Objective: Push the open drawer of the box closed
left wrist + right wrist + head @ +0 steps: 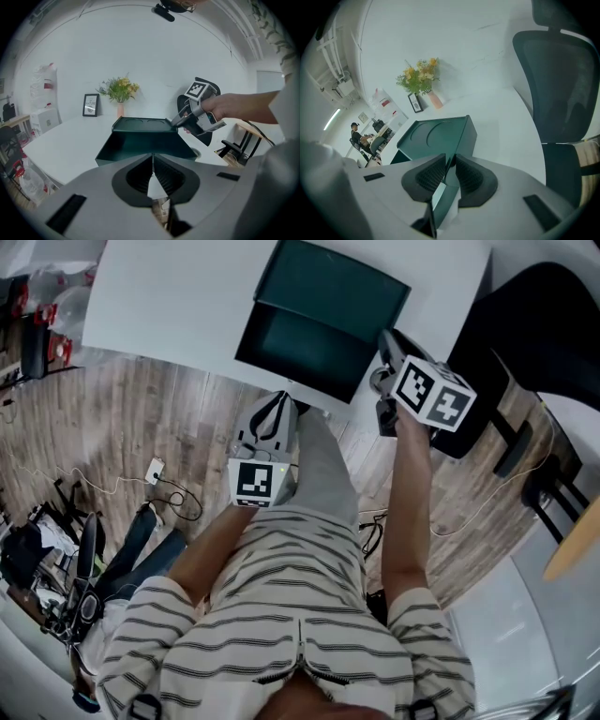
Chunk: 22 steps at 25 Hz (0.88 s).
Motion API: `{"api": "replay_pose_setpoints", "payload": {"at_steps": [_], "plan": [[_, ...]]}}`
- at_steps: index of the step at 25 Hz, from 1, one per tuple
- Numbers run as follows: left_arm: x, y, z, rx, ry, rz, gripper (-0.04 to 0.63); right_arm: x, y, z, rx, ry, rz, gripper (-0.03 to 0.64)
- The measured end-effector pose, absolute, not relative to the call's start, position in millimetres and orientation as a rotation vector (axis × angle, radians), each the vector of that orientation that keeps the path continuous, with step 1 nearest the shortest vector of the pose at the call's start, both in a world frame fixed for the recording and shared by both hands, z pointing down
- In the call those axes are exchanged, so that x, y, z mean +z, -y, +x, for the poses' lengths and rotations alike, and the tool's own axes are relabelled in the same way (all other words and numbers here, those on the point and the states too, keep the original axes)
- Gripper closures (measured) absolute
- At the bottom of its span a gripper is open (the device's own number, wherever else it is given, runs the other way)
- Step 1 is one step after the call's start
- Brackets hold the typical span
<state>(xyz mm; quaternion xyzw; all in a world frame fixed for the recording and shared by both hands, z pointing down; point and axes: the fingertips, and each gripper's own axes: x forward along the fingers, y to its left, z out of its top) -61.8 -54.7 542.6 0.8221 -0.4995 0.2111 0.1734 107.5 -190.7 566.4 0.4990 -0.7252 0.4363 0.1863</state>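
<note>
Drawer [302, 351] stuck out of box [339, 282] on table [169, 306] toward the person, right gripper [383, 337] clamped on its right wall, clenched empty left gripper [278, 401] below its front.

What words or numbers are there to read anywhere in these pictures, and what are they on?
No text here can be read for sure.
Black frame beside the flowers: print inside, too blurred to read.
White bag with a red label: too blurred to read.
Marker cubes: black-and-white square patterns, not letters.
</note>
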Motion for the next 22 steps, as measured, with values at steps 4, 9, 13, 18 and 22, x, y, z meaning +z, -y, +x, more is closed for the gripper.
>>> {"api": "replay_pose_setpoints", "payload": {"at_steps": [4, 9, 13, 18, 22], "plan": [[556.6, 54.2, -65.0, 0.609, 1.413, 2.287, 0.547, 567.1, 190.4, 107.9, 1.227, 2.045, 1.412, 0.535], [575.2, 55.2, -65.5, 0.653, 1.406, 2.259, 0.511, 568.4, 190.2, 107.1, 1.217, 2.044, 1.399, 0.532], [589.9, 58.2, -62.0, 0.709, 1.394, 2.257, 0.505, 568.3, 190.1, 108.1, 1.209, 2.042, 1.403, 0.532], [602.2, 60.8, -59.6, 0.749, 1.359, 2.261, 0.505, 569.6, 190.8, 105.2, 1.192, 2.032, 1.387, 0.533], [610.3, 62.7, -55.8, 0.780, 1.350, 2.251, 0.505, 570.2, 191.0, 106.6, 1.212, 2.033, 1.382, 0.532]]}}
